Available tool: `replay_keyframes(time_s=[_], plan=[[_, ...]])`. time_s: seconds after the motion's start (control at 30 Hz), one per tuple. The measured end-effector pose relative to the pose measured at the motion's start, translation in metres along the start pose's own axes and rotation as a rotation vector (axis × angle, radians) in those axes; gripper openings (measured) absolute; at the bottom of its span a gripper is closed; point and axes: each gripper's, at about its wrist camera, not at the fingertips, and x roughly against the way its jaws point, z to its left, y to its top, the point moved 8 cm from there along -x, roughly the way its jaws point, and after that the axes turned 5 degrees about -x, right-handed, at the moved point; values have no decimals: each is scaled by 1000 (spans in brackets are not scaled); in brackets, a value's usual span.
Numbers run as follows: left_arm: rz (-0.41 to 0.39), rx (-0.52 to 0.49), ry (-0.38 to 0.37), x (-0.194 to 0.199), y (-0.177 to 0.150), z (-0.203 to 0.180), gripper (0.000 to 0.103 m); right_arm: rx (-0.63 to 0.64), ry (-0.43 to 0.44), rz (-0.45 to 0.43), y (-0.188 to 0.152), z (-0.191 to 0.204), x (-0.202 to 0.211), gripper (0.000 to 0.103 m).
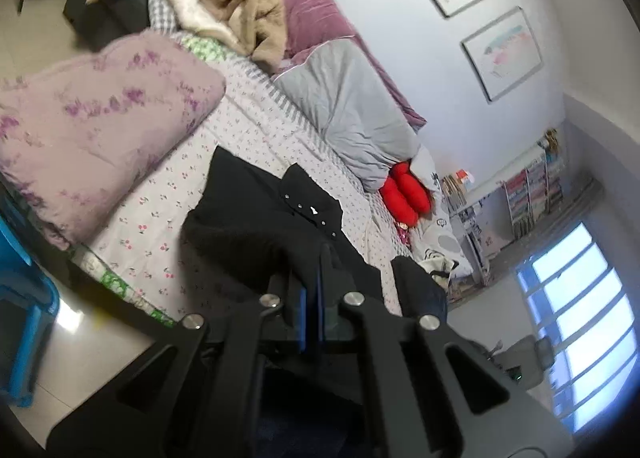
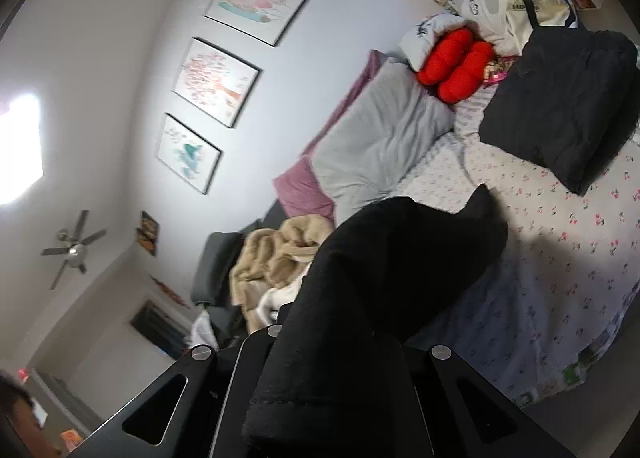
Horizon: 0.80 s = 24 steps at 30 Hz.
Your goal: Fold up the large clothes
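Note:
A large black garment (image 1: pixel 256 226) with small snap buttons lies partly on the flowered bed sheet (image 1: pixel 160 226). My left gripper (image 1: pixel 314 278) is shut on its near edge, the blue pads pressed together with cloth between them. In the right wrist view the same black garment (image 2: pixel 380 278) drapes over my right gripper (image 2: pixel 340 338) and hides its fingertips; it is lifted above the bed sheet (image 2: pixel 560 278). The fingers appear closed on the cloth.
On the bed: a purple flowered duvet (image 1: pixel 100 130), a grey pillow (image 1: pixel 352 118), a tan blanket heap (image 1: pixel 240 6), red cushions (image 2: pixel 456 66), a folded dark item (image 2: pixel 560 98) and bags (image 2: pixel 516 10). A blue stool (image 1: pixel 20 298) stands on the floor. Pictures hang on the wall.

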Motion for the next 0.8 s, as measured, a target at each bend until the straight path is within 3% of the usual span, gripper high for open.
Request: replay_keyframes(time_s=[0.13, 0.3, 0.43, 0.63, 0.7, 0.8], plan=[[8, 39, 35, -40, 27, 15, 5, -39, 1, 15, 13, -8, -33, 5], [25, 69, 82, -105, 76, 27, 5, -68, -47, 17, 54, -29, -104, 5], [61, 61, 157, -182, 112, 41, 5, -131, -138, 39, 88, -75, -175, 5], [206, 112, 278, -301, 123, 92, 9, -197, -351, 157, 93, -160, -271, 10], [259, 112, 319, -335, 120, 113, 20, -237, -398, 184, 88, -188, -293, 11], [330, 135, 340, -361, 115, 131, 35, -321, -368, 181, 90, -213, -303, 25]])
